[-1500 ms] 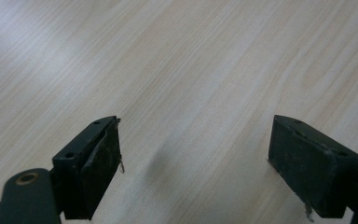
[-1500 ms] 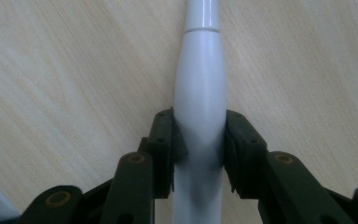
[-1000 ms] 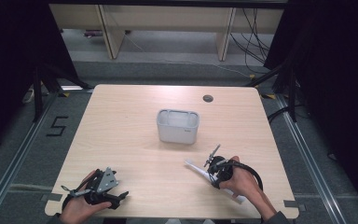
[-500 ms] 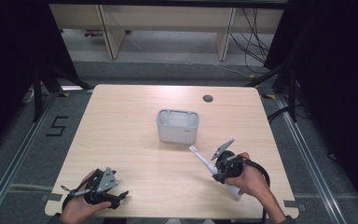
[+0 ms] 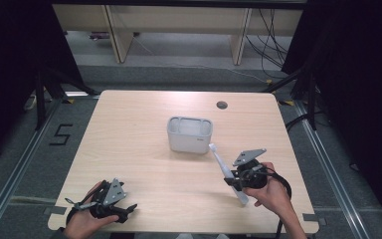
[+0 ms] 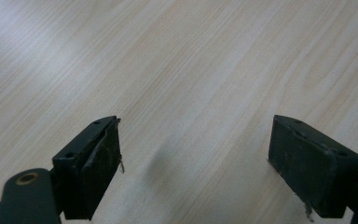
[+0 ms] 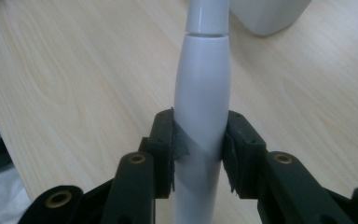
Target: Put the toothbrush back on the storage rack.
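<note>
A white electric toothbrush (image 5: pixel 220 162) is held off the table, its thin neck slanting up toward the white rectangular container (image 5: pixel 189 134) at the table's middle. My right gripper (image 5: pixel 235 180) is shut on its thick handle near the front right. In the right gripper view both pads press the handle (image 7: pixel 203 79) inside the right gripper (image 7: pixel 200 149), and the container's corner (image 7: pixel 270 14) lies just beyond. My left gripper (image 5: pixel 124 206) rests at the front left, held by a hand. In the left gripper view the left gripper (image 6: pixel 193 158) stands wide open over bare wood.
The light wooden table (image 5: pixel 129 129) has a small round cable hole (image 5: pixel 222 105) near its far edge. Dark floor with metal rails surrounds the table, and shelving stands beyond the far side. A cable trails from the right gripper toward the front edge.
The right gripper has risen with the toothbrush and shifted a little right. The brush's neck has swung up toward the container. The left gripper has stayed still.
</note>
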`<state>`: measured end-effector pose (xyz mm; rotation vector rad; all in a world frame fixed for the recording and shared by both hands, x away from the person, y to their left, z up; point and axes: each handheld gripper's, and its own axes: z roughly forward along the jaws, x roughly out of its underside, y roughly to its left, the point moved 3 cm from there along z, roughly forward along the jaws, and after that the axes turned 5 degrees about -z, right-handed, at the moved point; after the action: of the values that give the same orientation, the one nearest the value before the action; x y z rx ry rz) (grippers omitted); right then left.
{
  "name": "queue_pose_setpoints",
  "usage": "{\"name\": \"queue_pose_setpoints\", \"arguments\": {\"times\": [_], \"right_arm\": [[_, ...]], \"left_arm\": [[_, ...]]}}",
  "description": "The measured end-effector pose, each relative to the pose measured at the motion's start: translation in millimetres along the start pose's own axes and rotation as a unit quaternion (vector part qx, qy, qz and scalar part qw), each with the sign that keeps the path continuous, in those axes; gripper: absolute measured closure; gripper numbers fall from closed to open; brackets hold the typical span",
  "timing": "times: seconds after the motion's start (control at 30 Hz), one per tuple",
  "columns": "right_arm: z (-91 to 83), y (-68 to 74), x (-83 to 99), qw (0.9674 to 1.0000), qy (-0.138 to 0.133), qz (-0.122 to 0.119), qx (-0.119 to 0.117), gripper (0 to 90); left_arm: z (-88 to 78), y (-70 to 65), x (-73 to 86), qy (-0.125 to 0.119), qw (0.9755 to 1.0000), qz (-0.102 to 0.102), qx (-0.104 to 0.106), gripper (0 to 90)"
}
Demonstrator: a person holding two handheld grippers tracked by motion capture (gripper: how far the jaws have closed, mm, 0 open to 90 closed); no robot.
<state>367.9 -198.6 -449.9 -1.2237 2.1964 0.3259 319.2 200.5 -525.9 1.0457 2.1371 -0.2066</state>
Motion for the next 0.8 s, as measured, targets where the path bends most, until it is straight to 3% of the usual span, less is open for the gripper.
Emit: {"name": "queue_pose_setpoints", "arguments": {"times": [0.13, 0.17, 0.2, 0.3, 0.33, 0.43, 0.7, 0.77, 0.8], "right_arm": [[-8.2, -1.4, -3.2, 0.9994, -0.033, 0.001, 0.003, 66.7], [-14.3, -1.3, -4.5, 0.9990, -0.041, 0.016, 0.001, 66.7], [-14.3, -1.3, -4.5, 0.9990, -0.041, 0.016, 0.001, 66.7], [-20.0, -3.2, -9.5, 0.9960, -0.088, 0.018, 0.001, 66.7], [-20.0, -3.2, -9.5, 0.9960, -0.088, 0.018, 0.001, 66.7], [-21.5, -11.1, -13.0, 0.9913, -0.129, 0.021, 0.013, 66.6], [-24.0, -16.7, -16.4, 0.9866, -0.157, 0.042, 0.020, 66.6], [-24.6, -21.1, -19.1, 0.9849, -0.168, 0.030, 0.029, 66.7], [-25.2, -20.0, -19.7, 0.9850, -0.166, 0.041, 0.022, 66.7]], "left_arm": [[-0.2, -0.3, -0.3, -0.001, 1.0000, 0.001, 0.001, 16.4], [0.0, 0.1, -0.2, 0.000, 1.0000, 0.001, 0.000, 16.4], [0.0, 0.1, -0.2, 0.000, 1.0000, 0.001, 0.000, 16.4], [-0.2, -0.2, -0.2, -0.001, 1.0000, 0.001, 0.001, 16.4], [0.1, -0.2, -0.1, 0.000, 1.0000, 0.001, 0.001, 16.4], [-0.5, -0.3, -0.2, -0.001, 1.0000, 0.001, 0.001, 16.4], [0.0, 0.0, -0.1, 0.001, 1.0000, 0.001, 0.002, 16.4], [-0.2, -0.1, -0.1, 0.000, 1.0000, 0.002, 0.000, 16.4], [-0.3, -0.3, -0.1, -0.001, 1.0000, 0.001, 0.001, 16.4]]}}
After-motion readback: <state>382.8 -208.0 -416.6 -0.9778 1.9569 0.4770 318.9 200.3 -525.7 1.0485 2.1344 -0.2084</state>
